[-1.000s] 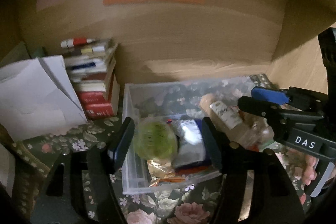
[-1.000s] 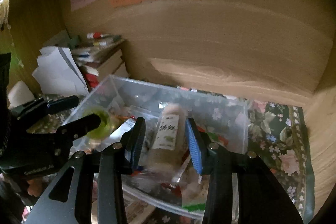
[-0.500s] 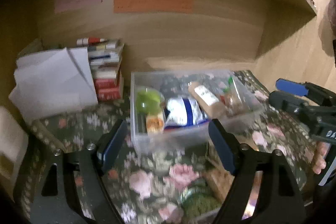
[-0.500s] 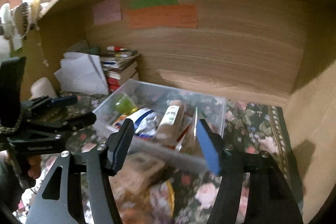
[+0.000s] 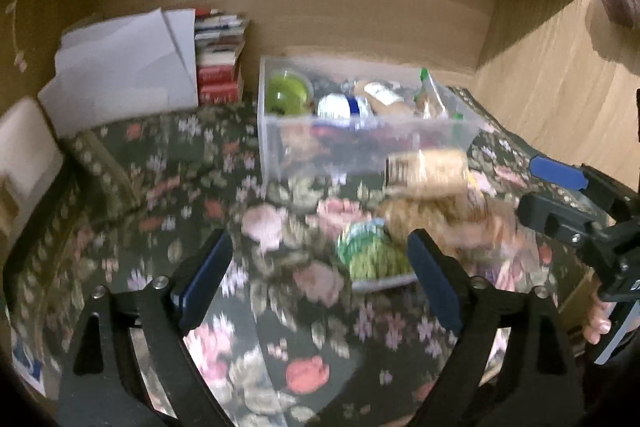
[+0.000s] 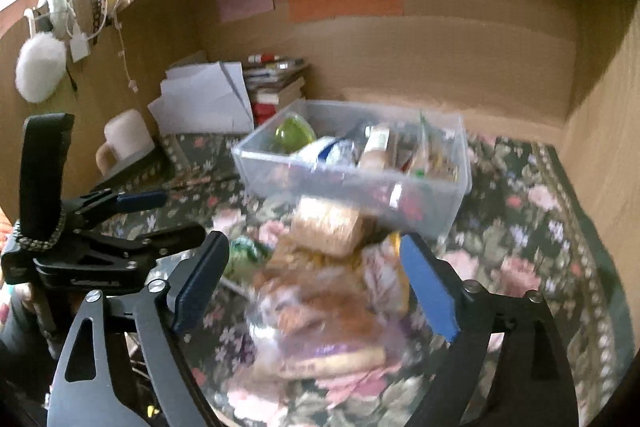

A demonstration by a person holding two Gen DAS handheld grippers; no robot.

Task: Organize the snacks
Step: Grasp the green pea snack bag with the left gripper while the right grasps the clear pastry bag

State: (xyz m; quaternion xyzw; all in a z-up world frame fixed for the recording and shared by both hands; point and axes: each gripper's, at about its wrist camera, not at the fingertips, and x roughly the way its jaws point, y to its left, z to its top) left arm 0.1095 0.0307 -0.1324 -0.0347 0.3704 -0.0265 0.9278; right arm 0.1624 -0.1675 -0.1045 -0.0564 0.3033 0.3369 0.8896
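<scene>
Snacks, sorted lot: clear plastic bin [image 5: 360,143] toward the back edge of the tabletop, holding a green jelly cup [image 5: 288,95], a blue-and-white packet [image 5: 340,107], a labelled brown roll [image 5: 384,95] and further packets too blurred to name. Loose heap [image 6: 320,291] just in front of the bin: brown bread-like packs and a green-patterned packet [image 5: 368,251], outlines smeared. Floral cloth [image 5: 200,167] covers the tabletop; its left-front stretch lies open. Back-left corner taken by white papers [image 5: 120,67] and a book stack [image 5: 218,75]; wooden walls close the back and right. Left gripper [image 5: 320,279]: jaws opening, spread, only cloth between them. Right gripper [image 6: 316,287]: jaws opening, spread above the heap, contact not discernible.
</scene>
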